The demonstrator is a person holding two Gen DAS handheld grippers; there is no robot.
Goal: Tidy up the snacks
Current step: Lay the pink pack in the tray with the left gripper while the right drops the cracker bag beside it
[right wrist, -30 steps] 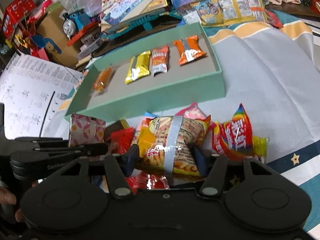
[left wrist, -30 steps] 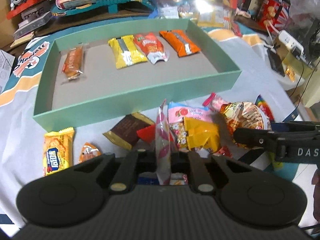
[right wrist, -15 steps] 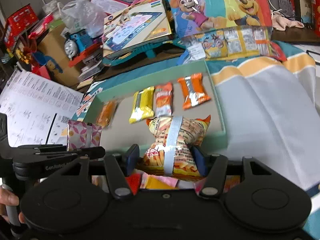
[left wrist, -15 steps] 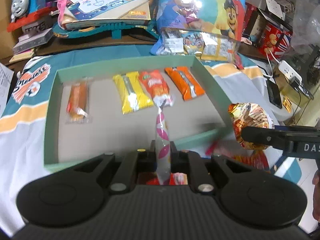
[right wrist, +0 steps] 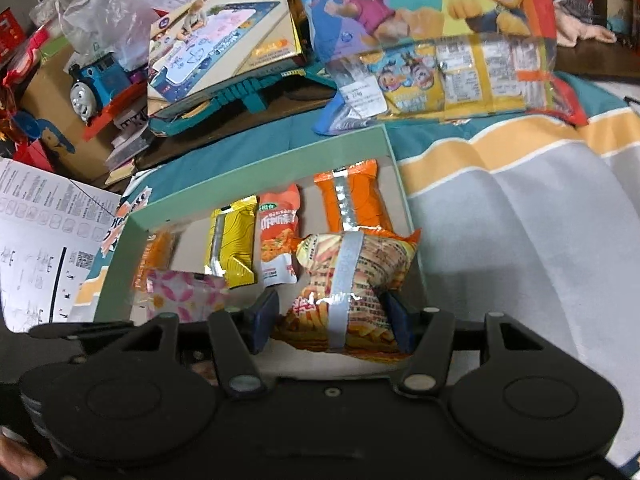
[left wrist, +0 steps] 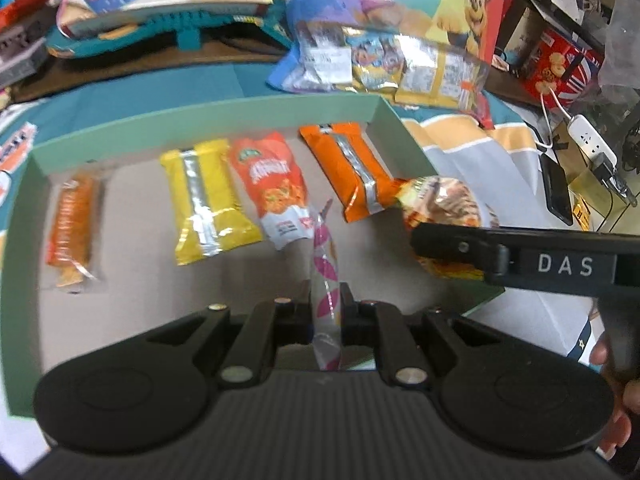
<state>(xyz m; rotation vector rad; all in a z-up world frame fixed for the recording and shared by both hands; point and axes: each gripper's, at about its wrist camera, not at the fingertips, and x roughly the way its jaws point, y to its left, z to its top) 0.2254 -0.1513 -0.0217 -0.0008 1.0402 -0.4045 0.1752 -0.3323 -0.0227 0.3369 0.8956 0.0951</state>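
While both hands hover over the box:
Left gripper [left wrist: 326, 304]: jaws pinching a pink-patterned packet [left wrist: 325, 264] edge-up.
Right gripper [right wrist: 328, 320]: jaws clamped on a puffy chip bag [right wrist: 352, 276].
Green box [left wrist: 208, 118]: holds four snacks in a row along its far wall.

Four snack packets lie flat in one row inside the green tray [left wrist: 404, 136]: one clear-wrapped orange bar [left wrist: 70, 228] at its left end, one yellow packet [left wrist: 208, 204], one red-orange packet [left wrist: 276, 188] and one orange packet [left wrist: 352, 168] nearest its right wall. Two more packets hang over the tray, one per claw: a pink-patterned sachet [left wrist: 325, 264] in the left claw [left wrist: 326, 312] and a puffed crisps bag [right wrist: 352, 280] in the right claw [right wrist: 328, 316]. Six packets in all; two claws; one tray.
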